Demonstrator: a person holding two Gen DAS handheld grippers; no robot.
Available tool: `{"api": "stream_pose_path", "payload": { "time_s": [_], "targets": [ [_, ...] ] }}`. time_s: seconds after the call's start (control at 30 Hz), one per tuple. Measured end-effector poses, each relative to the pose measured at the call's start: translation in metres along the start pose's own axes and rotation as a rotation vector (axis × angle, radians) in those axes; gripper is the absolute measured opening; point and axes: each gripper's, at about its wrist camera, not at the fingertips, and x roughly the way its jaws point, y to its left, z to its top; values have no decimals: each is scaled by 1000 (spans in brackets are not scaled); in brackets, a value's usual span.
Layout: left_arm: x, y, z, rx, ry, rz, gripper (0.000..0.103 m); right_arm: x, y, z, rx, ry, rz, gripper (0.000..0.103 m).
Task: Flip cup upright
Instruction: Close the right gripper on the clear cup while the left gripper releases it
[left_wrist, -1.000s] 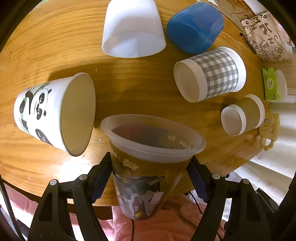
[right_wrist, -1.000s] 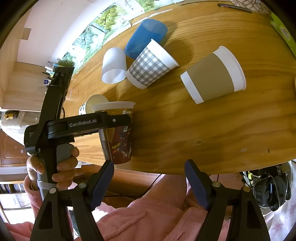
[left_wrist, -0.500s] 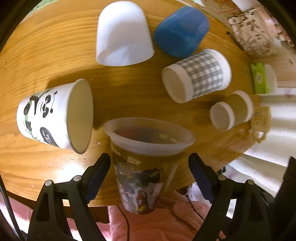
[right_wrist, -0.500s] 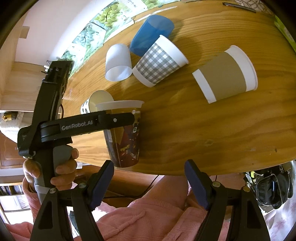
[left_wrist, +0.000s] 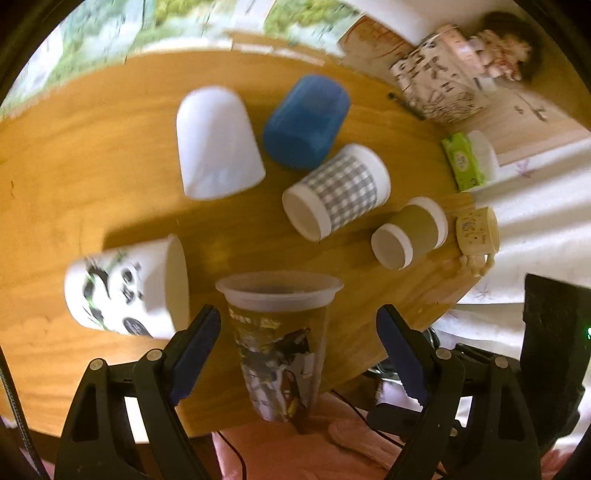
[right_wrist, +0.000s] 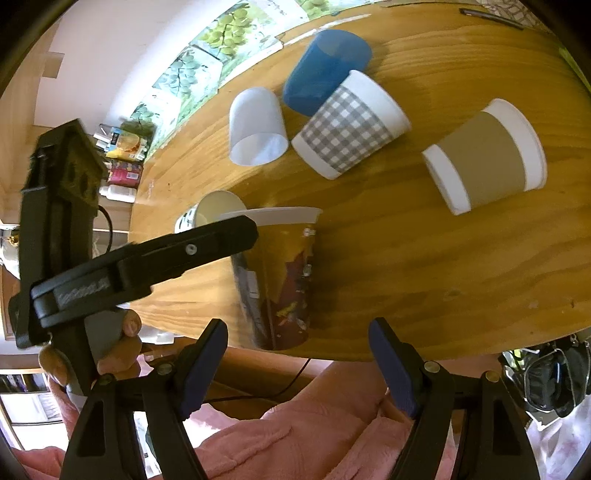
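While the left gripper hangs low at the table edge, its jaws are wide apart, touching nothing. The printed cup stands upright between them, mouth up; its inside is too blurry to tell. The panda cup lies sideways, looking empty.

From the right, the right gripper is spread too, empty. The printed cup stands tall near the edge, and a hand holds the left gripper.
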Motion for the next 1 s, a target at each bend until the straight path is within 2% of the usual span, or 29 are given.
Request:
{"api": "stream_pose_path", "payload": {
  "time_s": [0.13, 0.43, 0.6, 0.73, 1.0],
  "targets": [
    [-11, -1, -1, 58, -69, 3, 89, 6, 10, 0, -25, -28, -5, 79],
    [-24, 12, 1, 86, -175, -10, 89, 26, 27, 5, -26, -63, -45, 79],
    [-35, 22, -1, 78, -224, -87, 88, 40, 36, 11, 9, -72, -70, 79],
    [-42, 29, -1, 77, -259, -104, 88, 49, 39, 14, 60, -76, -108, 79],
    [-42, 42, -1, 111, -245, -97, 88, 65, 41, 21, 123, -74, -130, 79]
  ]
}}
